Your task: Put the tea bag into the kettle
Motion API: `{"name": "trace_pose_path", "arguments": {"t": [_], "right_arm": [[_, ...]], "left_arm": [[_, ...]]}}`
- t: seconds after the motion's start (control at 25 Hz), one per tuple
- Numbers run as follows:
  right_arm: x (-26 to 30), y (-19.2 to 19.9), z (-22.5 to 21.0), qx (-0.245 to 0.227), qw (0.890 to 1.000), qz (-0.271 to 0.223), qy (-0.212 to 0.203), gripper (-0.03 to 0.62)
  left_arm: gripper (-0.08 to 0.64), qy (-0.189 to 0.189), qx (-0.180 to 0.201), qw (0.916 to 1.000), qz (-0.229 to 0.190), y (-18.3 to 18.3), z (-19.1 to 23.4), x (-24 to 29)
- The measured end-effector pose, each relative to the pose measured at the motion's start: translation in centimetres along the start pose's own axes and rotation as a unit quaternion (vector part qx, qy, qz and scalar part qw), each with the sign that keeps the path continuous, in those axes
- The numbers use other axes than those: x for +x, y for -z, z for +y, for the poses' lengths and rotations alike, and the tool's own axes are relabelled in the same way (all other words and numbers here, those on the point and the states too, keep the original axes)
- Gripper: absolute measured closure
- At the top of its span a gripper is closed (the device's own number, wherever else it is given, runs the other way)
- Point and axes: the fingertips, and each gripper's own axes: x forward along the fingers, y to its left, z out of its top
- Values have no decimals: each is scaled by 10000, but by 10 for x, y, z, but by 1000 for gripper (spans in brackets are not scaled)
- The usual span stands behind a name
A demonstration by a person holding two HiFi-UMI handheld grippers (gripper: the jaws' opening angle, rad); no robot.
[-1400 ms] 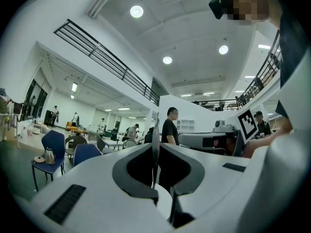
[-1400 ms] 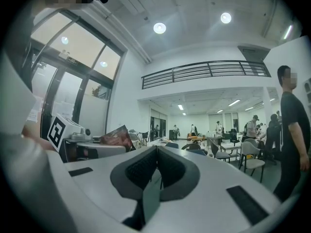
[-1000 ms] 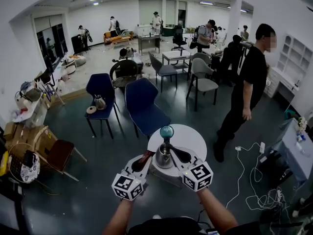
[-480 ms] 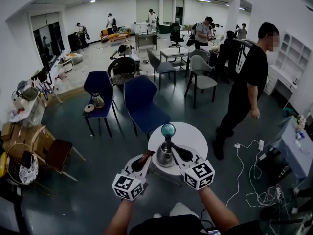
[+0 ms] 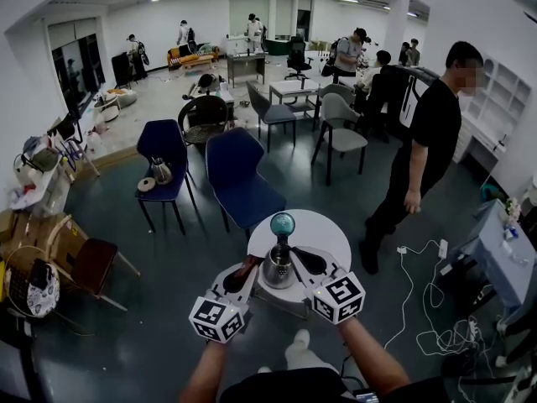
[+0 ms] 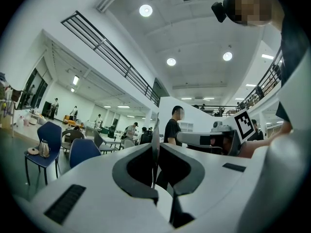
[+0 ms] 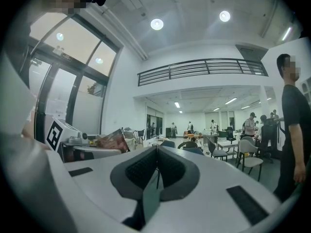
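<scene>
In the head view, a shiny silver metal kettle (image 5: pixel 278 271) stands on a small round white table (image 5: pixel 325 235), and a blue-green ball (image 5: pixel 283 222) shows just above it. The left gripper (image 5: pixel 249 266) and the right gripper (image 5: pixel 299 258) reach in, one on each side of the kettle. The left one holds a red-brown tea bag packet (image 5: pixel 244 274) just beside the kettle. The left gripper view shows only the packet's thin edge (image 6: pixel 154 142), pinched between its jaws. The right gripper view shows the packet's crinkly flat side (image 7: pixel 112 141). Its own jaws are pressed together, with nothing seen between them.
</scene>
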Motion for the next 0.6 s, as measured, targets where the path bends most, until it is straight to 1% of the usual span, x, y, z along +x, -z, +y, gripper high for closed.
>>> {"name": "trace_pose_path", "arguments": {"t": [0.28, 0.48, 0.6], "right_arm": [[11, 6, -25, 69, 10000, 40, 4, 575], [22, 6, -42, 95, 9999, 45, -64, 575], [29, 5, -55, 132, 9999, 44, -71, 575]], "left_arm": [[528, -26, 57, 9999, 146, 11, 8, 25], [528, -134, 102, 9991, 387, 26, 21, 44], [528, -124, 195, 9983, 535, 34, 26, 58]]}}
